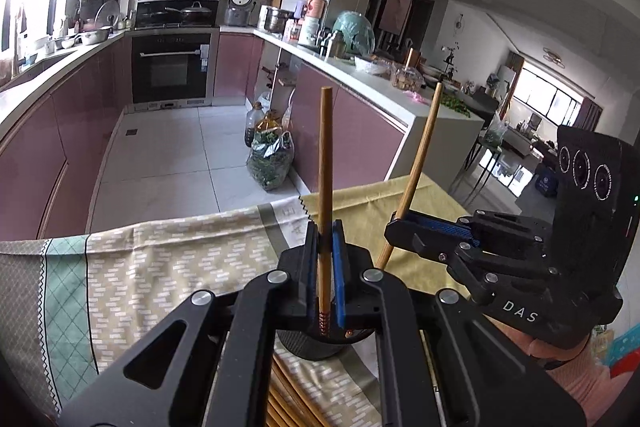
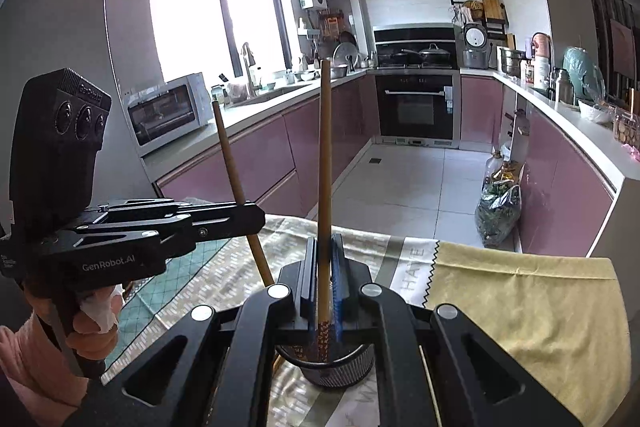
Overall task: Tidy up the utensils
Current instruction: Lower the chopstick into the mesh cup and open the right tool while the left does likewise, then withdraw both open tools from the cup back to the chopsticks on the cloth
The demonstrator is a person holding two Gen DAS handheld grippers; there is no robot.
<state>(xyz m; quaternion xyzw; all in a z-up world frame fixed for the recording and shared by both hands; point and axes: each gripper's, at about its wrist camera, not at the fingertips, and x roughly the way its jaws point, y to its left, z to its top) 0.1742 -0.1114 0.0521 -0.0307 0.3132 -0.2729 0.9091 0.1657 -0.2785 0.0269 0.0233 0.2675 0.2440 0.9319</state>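
Observation:
My left gripper [image 1: 325, 239] is shut on a wooden chopstick [image 1: 325, 163], held upright with its patterned tip over the black mesh utensil cup [image 1: 316, 349]. My right gripper [image 2: 325, 251] is shut on another wooden chopstick [image 2: 325, 155], upright, with its tip inside the same cup [image 2: 340, 371]. Each gripper shows in the other's view: the right one [image 1: 400, 223] with its slanted chopstick [image 1: 420, 155], the left one [image 2: 256, 215] with its slanted chopstick [image 2: 236, 183]. More chopsticks [image 1: 288, 403] lie on the cloth beside the cup.
The table carries a patterned tablecloth [image 1: 160, 267] and a yellow cloth [image 2: 520, 299]. Beyond its far edge lies the kitchen floor with a bag of greens [image 1: 270, 163], oil bottles [image 1: 256, 123] and pink cabinets [image 2: 256, 163] on both sides.

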